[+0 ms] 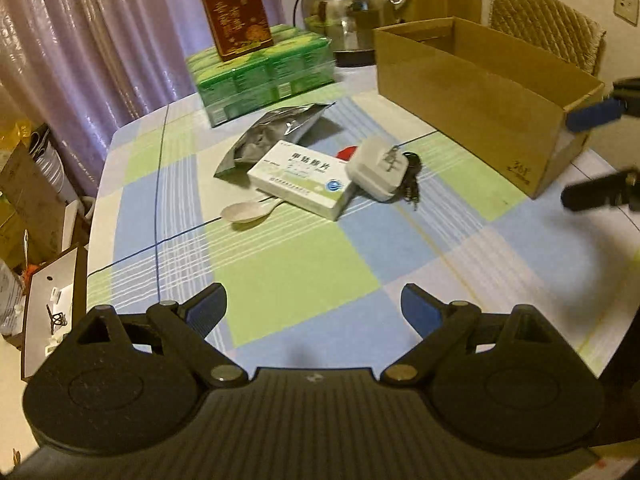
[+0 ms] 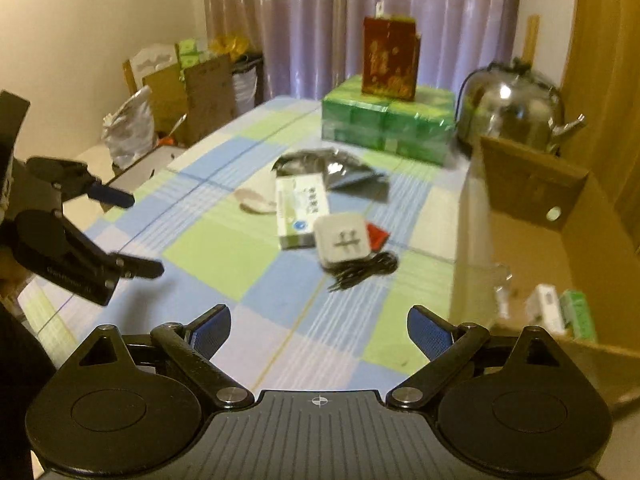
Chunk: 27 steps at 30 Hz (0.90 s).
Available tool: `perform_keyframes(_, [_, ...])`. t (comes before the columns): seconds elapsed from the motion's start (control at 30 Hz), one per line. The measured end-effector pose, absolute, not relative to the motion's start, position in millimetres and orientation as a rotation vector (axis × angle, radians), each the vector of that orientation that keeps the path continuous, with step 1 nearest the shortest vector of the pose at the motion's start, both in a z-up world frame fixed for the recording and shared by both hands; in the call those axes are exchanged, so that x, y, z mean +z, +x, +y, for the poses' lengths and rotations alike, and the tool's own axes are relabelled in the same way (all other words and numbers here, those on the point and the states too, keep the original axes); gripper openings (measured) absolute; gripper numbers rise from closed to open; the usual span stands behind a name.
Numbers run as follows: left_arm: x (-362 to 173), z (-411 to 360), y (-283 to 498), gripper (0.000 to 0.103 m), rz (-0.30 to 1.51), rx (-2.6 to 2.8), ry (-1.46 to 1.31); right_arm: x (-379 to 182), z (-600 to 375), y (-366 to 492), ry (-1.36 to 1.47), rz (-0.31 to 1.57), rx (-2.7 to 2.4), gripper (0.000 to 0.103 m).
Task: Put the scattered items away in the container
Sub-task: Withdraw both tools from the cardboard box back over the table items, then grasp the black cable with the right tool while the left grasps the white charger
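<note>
Scattered items lie mid-table: a white medicine box (image 1: 302,182) (image 2: 300,212), a white plug adapter (image 1: 380,168) (image 2: 345,242) with a black cable (image 1: 412,178) (image 2: 362,270), a small red piece (image 1: 347,153) (image 2: 378,236), a silver foil pouch (image 1: 276,132) (image 2: 340,172) and a white spoon (image 1: 248,212) (image 2: 256,202). The open cardboard box (image 1: 472,108) (image 2: 532,240) stands at the right and holds two small packets (image 2: 560,312). My left gripper (image 1: 314,310) (image 2: 148,234) is open over the near tablecloth, holding nothing. My right gripper (image 2: 318,332) (image 1: 592,156) is open beside the box's near end.
At the far end of the checked tablecloth (image 1: 288,268) are a green wrapped pack (image 1: 264,76) with a red carton (image 1: 236,12) on top and a steel kettle (image 1: 352,8). Cardboard boxes and bags (image 2: 176,96) crowd the floor past the left edge. A wicker chair (image 1: 548,28) stands behind the box.
</note>
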<state>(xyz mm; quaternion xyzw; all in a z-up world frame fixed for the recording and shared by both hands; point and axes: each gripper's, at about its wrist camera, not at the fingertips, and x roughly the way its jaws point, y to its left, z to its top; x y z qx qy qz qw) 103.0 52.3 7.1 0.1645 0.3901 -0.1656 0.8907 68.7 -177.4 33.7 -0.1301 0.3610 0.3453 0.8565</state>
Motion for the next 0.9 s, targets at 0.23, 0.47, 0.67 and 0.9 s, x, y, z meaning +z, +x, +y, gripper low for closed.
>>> perform_keyframes(0.23, [-4, 59, 127, 0.092, 0.809, -0.34, 0.309, 7, -155, 84, -0.255, 0.816, 0.717, 0.092])
perform_keyframes(0.47, [-25, 60, 164, 0.092, 0.821, -0.333, 0.273, -16, -135, 111, -0.255, 0.808, 0.686, 0.074])
perform_keyframes(0.67, [-42, 59, 191, 0.092, 0.804, -0.331, 0.246, -32, -124, 140, -0.249, 0.801, 0.652, 0.068])
perform_keyframes(0.9, [-57, 54, 211, 0.092, 0.81, -0.307, 0.175, -55, -123, 178, -0.193, 0.841, 0.59, 0.063])
